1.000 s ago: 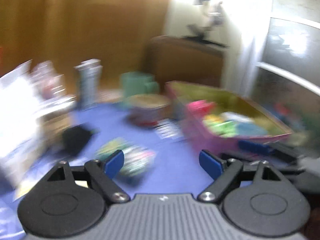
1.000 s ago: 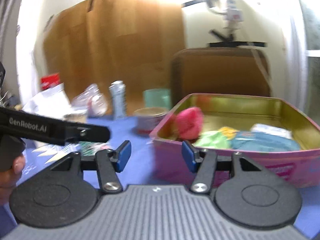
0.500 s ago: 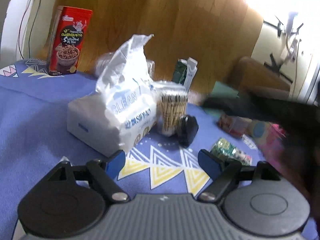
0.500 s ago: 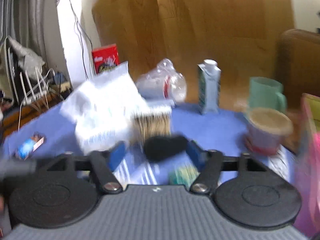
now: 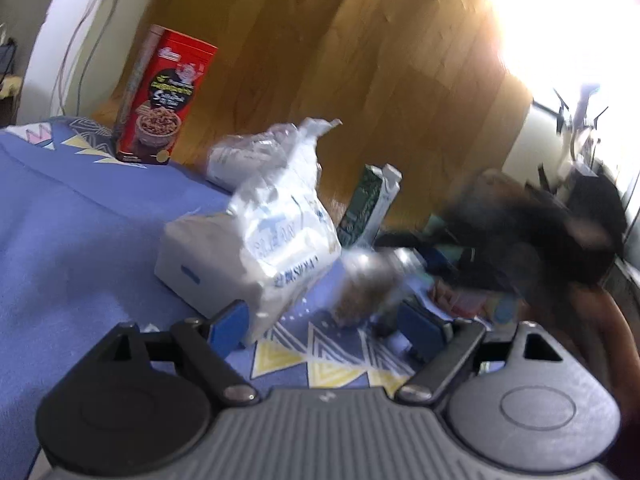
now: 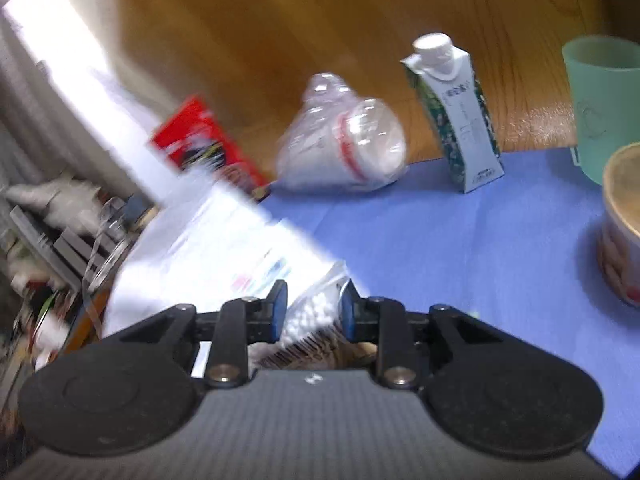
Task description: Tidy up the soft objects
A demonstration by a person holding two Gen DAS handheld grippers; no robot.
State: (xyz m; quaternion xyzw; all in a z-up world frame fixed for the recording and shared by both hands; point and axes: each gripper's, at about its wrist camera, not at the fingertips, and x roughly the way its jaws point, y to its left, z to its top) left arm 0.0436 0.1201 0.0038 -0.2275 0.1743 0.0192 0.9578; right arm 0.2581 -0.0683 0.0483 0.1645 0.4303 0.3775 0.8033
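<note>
My right gripper (image 6: 313, 309) is shut on a clear bag of cotton swabs (image 6: 310, 314), whose white tips show between the blue pads. In the left wrist view the same bag (image 5: 366, 288) is blurred, with the right gripper's dark body (image 5: 516, 240) over it. A white tissue pack (image 5: 256, 240) lies on the blue cloth; it also shows in the right wrist view (image 6: 224, 248), just left of the bag. My left gripper (image 5: 326, 326) is open and empty, low over the cloth in front of the tissue pack.
A red snack box (image 5: 166, 96), a clear bag of plastic cups (image 6: 344, 148) and a small drink carton (image 6: 456, 116) stand at the back. A green mug (image 6: 604, 100) and a paper bowl (image 6: 624, 224) stand at the right. The table's left edge borders clutter (image 6: 52, 240).
The right gripper swung left from the pink tin to the swab bag and closed on it. The left gripper turned toward the tissue pack and stayed open.
</note>
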